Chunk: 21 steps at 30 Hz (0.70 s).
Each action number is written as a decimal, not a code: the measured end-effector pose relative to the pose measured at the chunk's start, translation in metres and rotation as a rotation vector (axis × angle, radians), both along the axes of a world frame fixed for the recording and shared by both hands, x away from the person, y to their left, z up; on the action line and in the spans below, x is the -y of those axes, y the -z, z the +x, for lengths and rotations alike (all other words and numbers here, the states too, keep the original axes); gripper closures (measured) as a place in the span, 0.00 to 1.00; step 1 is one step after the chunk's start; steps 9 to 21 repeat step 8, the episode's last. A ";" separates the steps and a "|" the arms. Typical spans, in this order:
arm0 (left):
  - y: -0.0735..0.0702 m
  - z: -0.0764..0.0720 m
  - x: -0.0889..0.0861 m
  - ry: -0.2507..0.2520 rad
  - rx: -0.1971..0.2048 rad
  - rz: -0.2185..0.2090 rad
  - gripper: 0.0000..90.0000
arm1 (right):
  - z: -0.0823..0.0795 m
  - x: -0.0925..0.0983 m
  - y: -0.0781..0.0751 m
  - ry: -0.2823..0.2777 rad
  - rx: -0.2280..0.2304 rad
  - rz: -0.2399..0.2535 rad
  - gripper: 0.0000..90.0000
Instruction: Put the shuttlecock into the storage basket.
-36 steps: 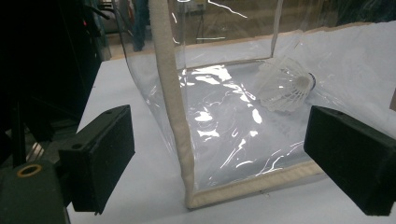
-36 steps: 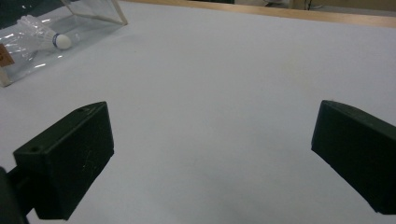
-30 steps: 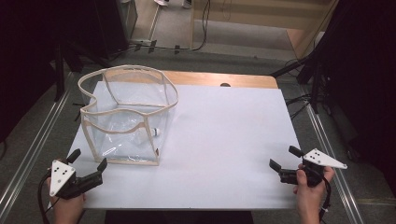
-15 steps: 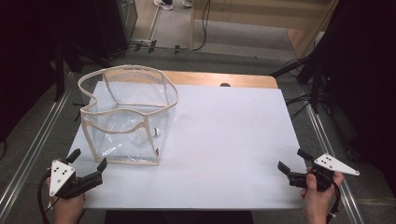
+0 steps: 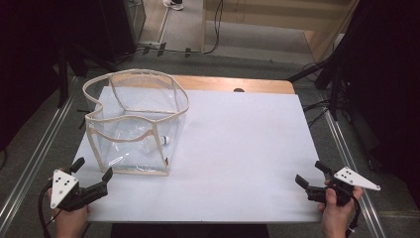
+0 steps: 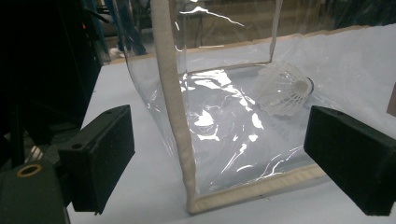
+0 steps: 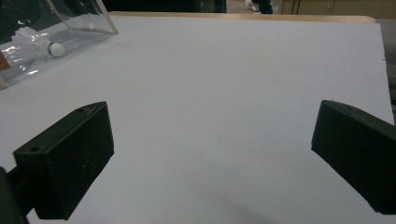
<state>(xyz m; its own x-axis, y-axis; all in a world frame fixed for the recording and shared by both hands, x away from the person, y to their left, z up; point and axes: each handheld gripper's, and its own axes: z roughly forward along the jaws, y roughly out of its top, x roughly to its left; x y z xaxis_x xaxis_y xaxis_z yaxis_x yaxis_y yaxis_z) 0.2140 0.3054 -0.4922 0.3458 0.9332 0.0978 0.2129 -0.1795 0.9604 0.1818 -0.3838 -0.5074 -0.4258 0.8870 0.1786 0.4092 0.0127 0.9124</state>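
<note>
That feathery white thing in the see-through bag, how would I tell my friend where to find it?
Start at the white table top and go to the clear plastic bag with beige trim at its left side. A white plastic shuttlecock lies on its side inside, on the bag's floor. It is the one thing in the bag, with a netted skirt and a round white nose.

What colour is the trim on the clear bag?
Beige trim edges the clear bag; clearest in the left gripper view.
</note>
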 end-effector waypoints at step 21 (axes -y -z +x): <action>-0.003 -0.001 0.002 -0.003 -0.004 0.002 0.10 | 0.000 0.004 -0.001 0.000 -0.009 0.024 0.00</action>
